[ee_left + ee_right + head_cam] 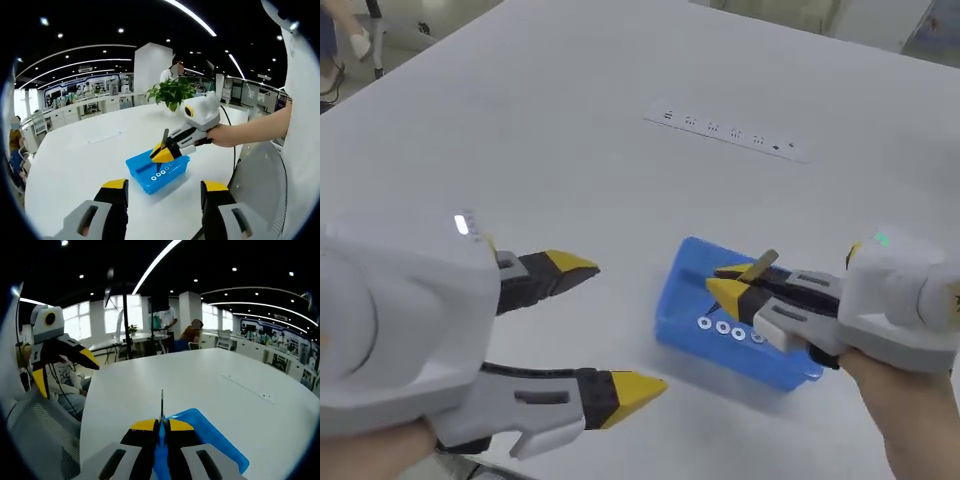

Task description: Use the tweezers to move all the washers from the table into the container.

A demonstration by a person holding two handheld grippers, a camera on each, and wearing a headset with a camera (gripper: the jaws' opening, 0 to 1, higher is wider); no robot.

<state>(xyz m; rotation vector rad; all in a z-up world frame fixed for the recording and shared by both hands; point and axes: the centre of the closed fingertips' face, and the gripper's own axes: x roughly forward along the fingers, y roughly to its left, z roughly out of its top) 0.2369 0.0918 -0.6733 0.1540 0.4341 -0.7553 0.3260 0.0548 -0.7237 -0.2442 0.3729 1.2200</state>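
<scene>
A blue container (672, 300) sits on the white table, with several washers (730, 329) lined up inside it. Over it hovers my right gripper (723, 285), shut on the tweezers (758, 265), whose tips point out ahead of the jaws (161, 405). My left gripper (612, 325) is open and holds nothing, to the left of the container. In the left gripper view the container (145, 182) and washers (161, 174) lie ahead of the open left gripper (165, 187), with the right gripper (162, 154) and tweezers (164, 138) above them.
A white power strip (725, 132) lies farther back on the table. A potted plant (172, 92) stands at the far table edge. People stand and sit in the office behind. In the right gripper view the left gripper (60, 350) appears at the left.
</scene>
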